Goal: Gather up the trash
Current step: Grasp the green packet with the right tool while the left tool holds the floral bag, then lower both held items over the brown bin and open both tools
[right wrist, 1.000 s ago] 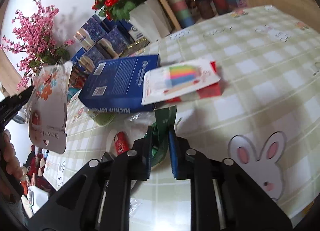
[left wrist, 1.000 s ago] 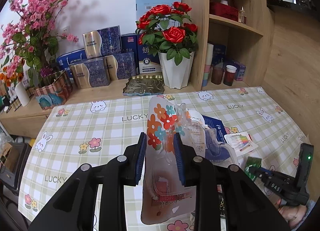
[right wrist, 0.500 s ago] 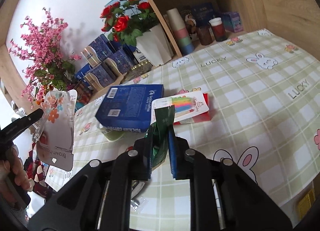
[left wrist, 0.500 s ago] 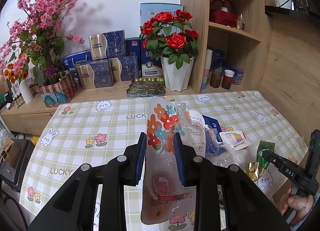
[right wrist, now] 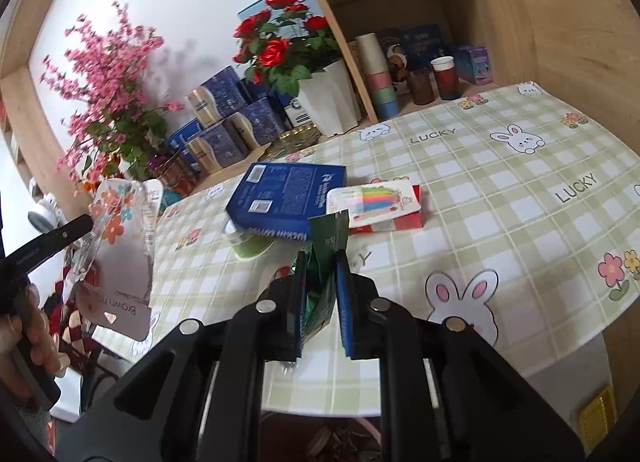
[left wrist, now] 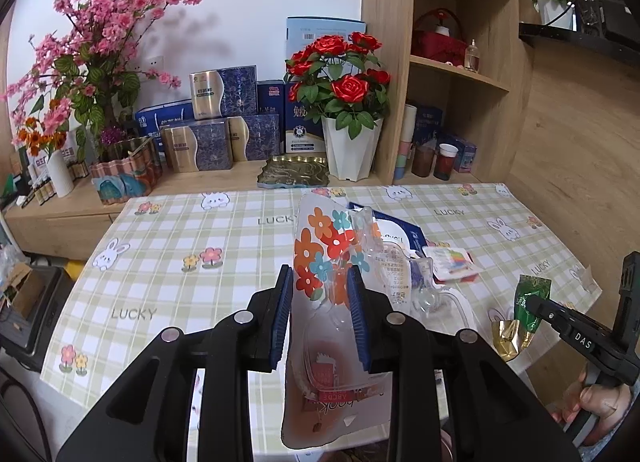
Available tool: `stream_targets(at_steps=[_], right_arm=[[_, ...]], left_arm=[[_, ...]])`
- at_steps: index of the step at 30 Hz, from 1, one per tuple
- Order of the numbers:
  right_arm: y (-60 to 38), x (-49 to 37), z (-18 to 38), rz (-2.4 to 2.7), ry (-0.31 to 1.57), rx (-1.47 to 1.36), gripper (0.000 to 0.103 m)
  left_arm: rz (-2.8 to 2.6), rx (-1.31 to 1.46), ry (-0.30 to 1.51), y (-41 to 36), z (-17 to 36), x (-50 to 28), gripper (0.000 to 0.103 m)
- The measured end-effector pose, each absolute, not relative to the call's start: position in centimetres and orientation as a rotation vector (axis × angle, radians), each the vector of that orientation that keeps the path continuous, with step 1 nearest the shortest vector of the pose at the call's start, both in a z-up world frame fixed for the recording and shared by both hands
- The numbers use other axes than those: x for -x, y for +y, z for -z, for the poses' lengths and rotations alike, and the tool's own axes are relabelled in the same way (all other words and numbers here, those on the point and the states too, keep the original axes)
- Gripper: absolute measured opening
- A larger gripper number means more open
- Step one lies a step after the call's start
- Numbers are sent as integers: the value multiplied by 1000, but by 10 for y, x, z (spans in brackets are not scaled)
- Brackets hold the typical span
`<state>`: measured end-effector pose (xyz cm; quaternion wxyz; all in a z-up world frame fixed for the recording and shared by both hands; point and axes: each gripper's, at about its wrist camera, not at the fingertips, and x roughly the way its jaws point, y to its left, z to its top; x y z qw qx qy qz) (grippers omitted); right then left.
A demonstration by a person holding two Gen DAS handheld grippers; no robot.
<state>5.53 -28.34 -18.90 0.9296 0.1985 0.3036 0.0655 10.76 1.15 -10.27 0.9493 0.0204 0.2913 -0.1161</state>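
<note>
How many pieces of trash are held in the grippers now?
2: a flowered plastic pack in the left gripper, and a green wrapper in the right gripper. More trash lies on the table.

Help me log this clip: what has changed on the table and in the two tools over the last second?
The right tool has lifted the green wrapper off the table and drawn back; both tools now sit farther from the shelves. Nothing was grabbed or released. The left tool still clamps the flowered clear package. The blue box and rainbow card pack lie where they were.
</note>
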Motion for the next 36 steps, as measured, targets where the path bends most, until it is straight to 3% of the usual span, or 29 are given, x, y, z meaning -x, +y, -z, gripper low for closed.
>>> stream_targets(at_steps=[10,20,36], right_arm=[[-248,-2,198,-224,702,-313,17],[-217,32,247,-275,849,-275,17],[-187,32,314,-288,1093,-261,20]], left_arm=[[272,-9,585,15,112,-39,28],[251,15,621,29,139,22,28],[223,38,664,44,164,48,28]])
